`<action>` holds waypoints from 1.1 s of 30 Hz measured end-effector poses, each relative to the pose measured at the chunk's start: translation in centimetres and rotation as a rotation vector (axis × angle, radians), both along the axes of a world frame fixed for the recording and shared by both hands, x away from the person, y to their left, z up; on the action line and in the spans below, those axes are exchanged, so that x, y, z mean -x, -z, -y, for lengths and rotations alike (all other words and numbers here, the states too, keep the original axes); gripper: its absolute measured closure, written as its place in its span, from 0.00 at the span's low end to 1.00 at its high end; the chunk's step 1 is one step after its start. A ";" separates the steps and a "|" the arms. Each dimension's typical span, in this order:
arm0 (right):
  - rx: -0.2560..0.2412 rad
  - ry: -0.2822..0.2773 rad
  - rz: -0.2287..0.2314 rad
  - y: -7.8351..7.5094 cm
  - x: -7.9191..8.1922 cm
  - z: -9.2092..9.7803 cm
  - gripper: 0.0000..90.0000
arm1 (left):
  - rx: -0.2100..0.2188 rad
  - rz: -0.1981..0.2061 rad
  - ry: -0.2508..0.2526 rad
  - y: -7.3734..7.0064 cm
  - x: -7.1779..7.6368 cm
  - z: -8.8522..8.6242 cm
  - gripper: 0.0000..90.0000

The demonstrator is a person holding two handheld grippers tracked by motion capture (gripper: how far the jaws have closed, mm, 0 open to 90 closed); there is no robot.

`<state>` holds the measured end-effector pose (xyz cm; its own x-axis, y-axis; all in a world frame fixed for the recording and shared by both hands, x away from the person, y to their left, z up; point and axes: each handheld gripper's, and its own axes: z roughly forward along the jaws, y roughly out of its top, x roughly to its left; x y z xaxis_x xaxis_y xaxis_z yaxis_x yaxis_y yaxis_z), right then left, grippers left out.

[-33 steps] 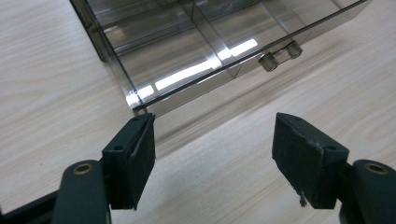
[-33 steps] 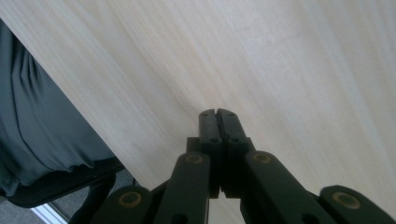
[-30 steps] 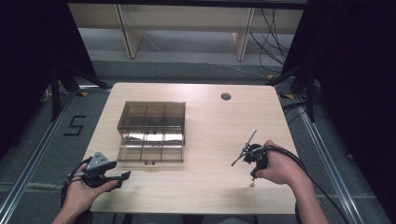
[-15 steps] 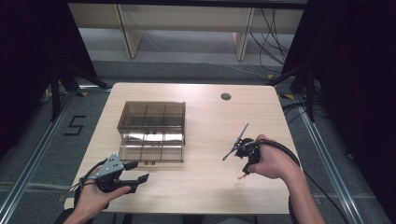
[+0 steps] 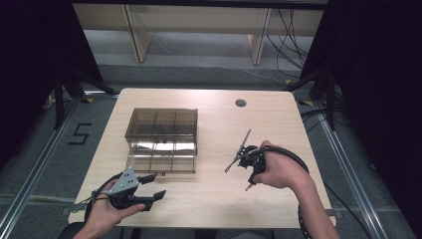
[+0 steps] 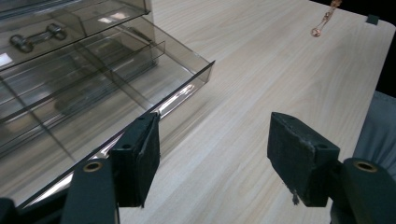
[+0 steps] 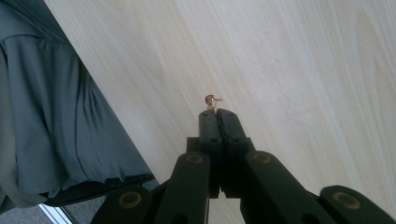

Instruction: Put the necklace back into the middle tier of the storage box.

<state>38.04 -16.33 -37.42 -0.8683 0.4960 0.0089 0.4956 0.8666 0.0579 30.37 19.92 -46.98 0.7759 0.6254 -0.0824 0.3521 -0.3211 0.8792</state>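
On the wooden surface [image 5: 214,199], a smoky clear plastic organizer box [image 5: 161,139] sits left of center in the high view, lid open. The left tool [image 5: 152,193], at lower left, has its jaws spread wide, near the box's front edge. The right tool [image 5: 249,186], at lower right, has jaws pressed together, pinching a small copper-colored metal piece [image 7: 210,99] just above the surface.

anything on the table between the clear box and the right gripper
No, just bare wood. The high view shows nothing on the table between the clear box and the right gripper, which pinches a small copper piece.
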 end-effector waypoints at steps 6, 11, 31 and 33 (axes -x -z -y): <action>0.001 -0.043 0.009 -0.6 -0.1 -1.5 1.00 | -0.010 0.014 0.028 0.0 0.2 0.9 0.39; -0.007 -0.071 0.011 -1.1 -0.2 -2.7 1.00 | -0.011 0.009 0.047 0.3 0.2 1.3 0.39; -0.001 -0.163 0.000 -2.1 -0.7 -6.9 1.00 | -0.030 0.072 0.075 0.1 0.0 1.4 0.38; 0.012 -0.154 0.000 -2.2 -0.5 -7.2 1.00 | 0.000 0.047 0.060 0.3 0.1 1.6 0.37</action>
